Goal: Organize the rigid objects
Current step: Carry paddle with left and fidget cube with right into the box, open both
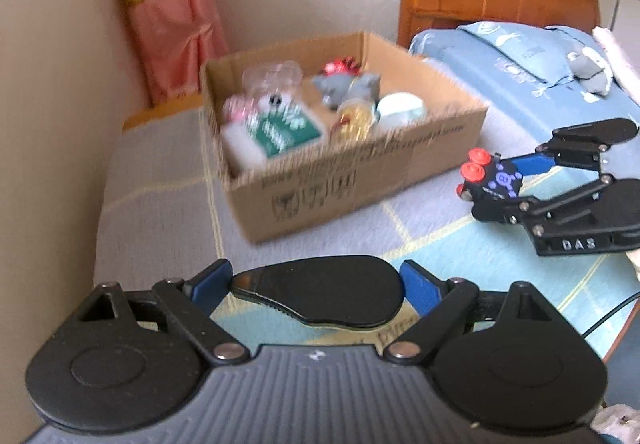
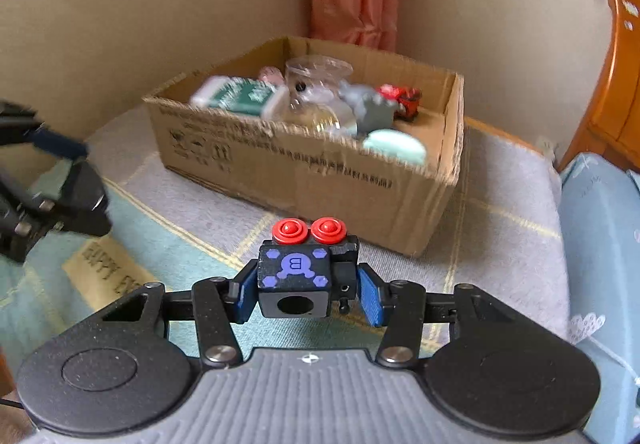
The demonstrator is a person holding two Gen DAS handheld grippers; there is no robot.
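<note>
Black toy block (image 2: 295, 286) with red knobs sits pinched between the right gripper (image 2: 308, 294) pads; left gripper (image 1: 316, 290) clamps a black oval object (image 1: 320, 290). Cardboard box (image 2: 320, 180) lies ahead.

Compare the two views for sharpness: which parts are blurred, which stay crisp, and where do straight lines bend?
Left wrist view: the cardboard box and its contents are smeared by motion blur, while the left gripper and its black oval object stay crisp. Right wrist view: the box is again smeared; the black toy block in the right gripper is sharp. In both, fisheye distortion curves the walls near the edges.
</note>
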